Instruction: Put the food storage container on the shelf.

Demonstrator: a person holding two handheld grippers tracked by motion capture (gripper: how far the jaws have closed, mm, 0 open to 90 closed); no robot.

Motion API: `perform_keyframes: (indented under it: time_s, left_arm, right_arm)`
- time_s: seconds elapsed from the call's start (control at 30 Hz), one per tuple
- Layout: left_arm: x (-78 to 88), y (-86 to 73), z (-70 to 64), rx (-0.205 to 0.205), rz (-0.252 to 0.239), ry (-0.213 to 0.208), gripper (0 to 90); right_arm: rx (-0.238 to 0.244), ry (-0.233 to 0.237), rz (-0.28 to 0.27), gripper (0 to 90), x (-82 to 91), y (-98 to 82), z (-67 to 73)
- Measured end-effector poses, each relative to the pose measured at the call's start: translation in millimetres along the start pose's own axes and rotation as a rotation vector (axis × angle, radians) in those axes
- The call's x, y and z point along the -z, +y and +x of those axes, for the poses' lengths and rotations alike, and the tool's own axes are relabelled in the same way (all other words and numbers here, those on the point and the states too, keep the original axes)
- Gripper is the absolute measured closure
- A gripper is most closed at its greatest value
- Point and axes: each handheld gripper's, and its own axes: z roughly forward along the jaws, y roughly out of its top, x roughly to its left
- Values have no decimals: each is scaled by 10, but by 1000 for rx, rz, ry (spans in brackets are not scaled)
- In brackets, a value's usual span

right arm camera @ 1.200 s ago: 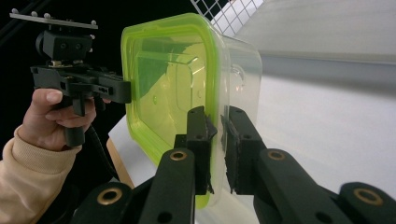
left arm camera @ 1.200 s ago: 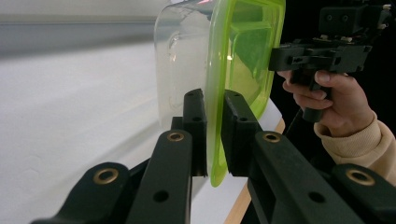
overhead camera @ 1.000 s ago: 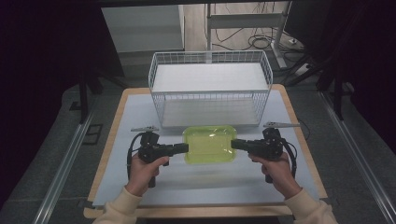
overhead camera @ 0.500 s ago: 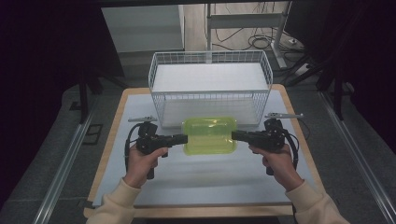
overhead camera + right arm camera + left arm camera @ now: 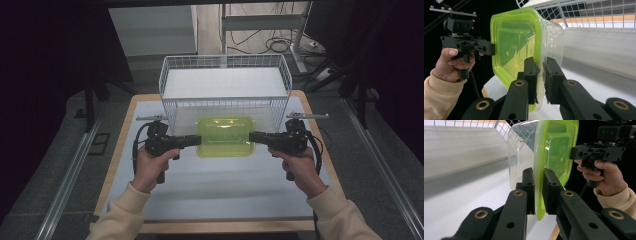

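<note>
White-topped table (image 5: 220, 190), wire basket (image 5: 225, 82) at back, green-lidded clear container (image 5: 224, 136) before basket, left gripper (image 5: 196, 141) and right gripper (image 5: 253, 137) each pinching its lid rim, contents indiscernible.

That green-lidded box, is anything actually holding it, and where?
Yes. The clear box with the green lid is held from both sides: the left gripper and the right gripper each pinch the lid's rim at opposite ends.

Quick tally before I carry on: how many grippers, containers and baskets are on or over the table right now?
Grippers: 2, left gripper and right gripper, each clamped on the lid's rim.
Green-lidded clear containers: 1.
White wire baskets: 1.
Total: 4.
</note>
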Motion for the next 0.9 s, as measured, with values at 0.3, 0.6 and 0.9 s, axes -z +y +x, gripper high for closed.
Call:
perform_keyframes:
  time_s: [0.3,0.6,0.9]
  left_arm:
    - [64,143,-17,-8,-12,5,821]
    - [118,313,-14,-12,-23,6,821]
    - [145,489,13,-19,-35,11,821]
  right_arm:
    - [21,-3,-8,807,-14,159,45]
    - [34,0,-14,807,-43,350,69]
    - [48,-6,-18,807,-83,567,77]
